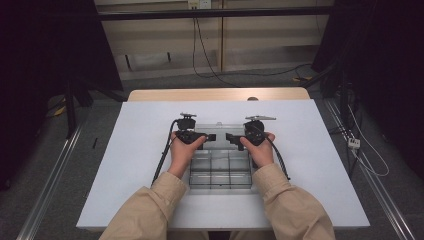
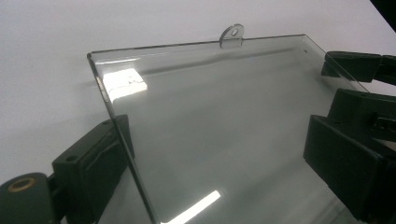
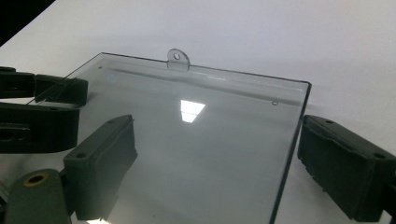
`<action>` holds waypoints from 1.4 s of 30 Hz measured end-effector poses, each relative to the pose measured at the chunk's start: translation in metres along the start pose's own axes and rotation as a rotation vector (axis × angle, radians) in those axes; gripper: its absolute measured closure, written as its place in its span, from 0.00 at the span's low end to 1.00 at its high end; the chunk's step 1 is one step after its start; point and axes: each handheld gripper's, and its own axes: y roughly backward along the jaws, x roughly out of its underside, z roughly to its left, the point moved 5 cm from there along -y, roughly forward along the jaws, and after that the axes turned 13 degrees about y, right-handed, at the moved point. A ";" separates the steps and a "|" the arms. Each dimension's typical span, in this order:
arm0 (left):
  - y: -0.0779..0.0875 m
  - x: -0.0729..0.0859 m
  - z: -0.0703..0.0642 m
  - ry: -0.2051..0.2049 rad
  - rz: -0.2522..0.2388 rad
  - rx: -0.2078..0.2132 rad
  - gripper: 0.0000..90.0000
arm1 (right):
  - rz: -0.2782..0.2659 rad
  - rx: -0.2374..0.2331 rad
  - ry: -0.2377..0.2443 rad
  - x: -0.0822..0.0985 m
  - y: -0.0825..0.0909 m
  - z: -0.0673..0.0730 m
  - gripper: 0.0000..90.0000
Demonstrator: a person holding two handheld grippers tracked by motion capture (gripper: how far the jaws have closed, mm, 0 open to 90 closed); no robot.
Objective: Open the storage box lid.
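A clear plastic compartment box (image 1: pixel 220 172) lies on the white table (image 1: pixel 310 150) between the person's forearms. Its see-through lid panel (image 2: pixel 210 121) (image 3: pixel 196 140) has a small hang tab (image 2: pixel 232 35) (image 3: pixel 178 59) at the far edge. My left gripper (image 1: pixel 194 135) (image 2: pixel 219 135) is open, its jaws wide apart astride the lid's left edge. The right gripper (image 1: pixel 248 136) (image 3: pixel 217 130) is also open and straddles the lid's right edge. Neither pair of jaws presses on the lid. Each gripper view also shows the other gripper's jaws off to the side.
Bare white tabletop runs to both sides and beyond the box. A wooden strip (image 1: pixel 215 94) lines the table's far edge. Cables (image 1: pixel 210 65) cross the floor behind, and dark stands (image 1: pixel 70 100) flank the table.
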 end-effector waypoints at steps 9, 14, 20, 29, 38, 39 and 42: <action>0.001 0.000 0.001 0.010 0.005 -0.004 0.09 | 0.001 0.000 -0.002 0.000 0.001 0.000 0.13; 0.002 0.000 0.001 0.014 0.012 -0.005 0.09 | 0.005 0.001 0.001 0.000 0.001 0.001 0.13; 0.003 0.000 0.001 0.017 0.011 -0.005 0.09 | 0.009 0.002 0.003 0.000 0.000 0.001 0.13; 0.004 0.000 0.002 0.012 0.024 -0.015 0.09 | 0.016 0.001 0.001 0.001 0.001 0.002 0.12; 0.004 0.000 0.002 0.019 0.025 -0.010 0.09 | 0.014 -0.001 -0.001 0.001 0.001 0.001 0.13; 0.004 0.000 0.002 0.020 0.023 -0.013 0.10 | 0.014 0.000 -0.001 0.001 0.001 0.001 0.13; 0.005 0.000 0.002 0.018 0.029 -0.009 0.10 | 0.016 -0.001 -0.001 0.001 0.002 0.002 0.13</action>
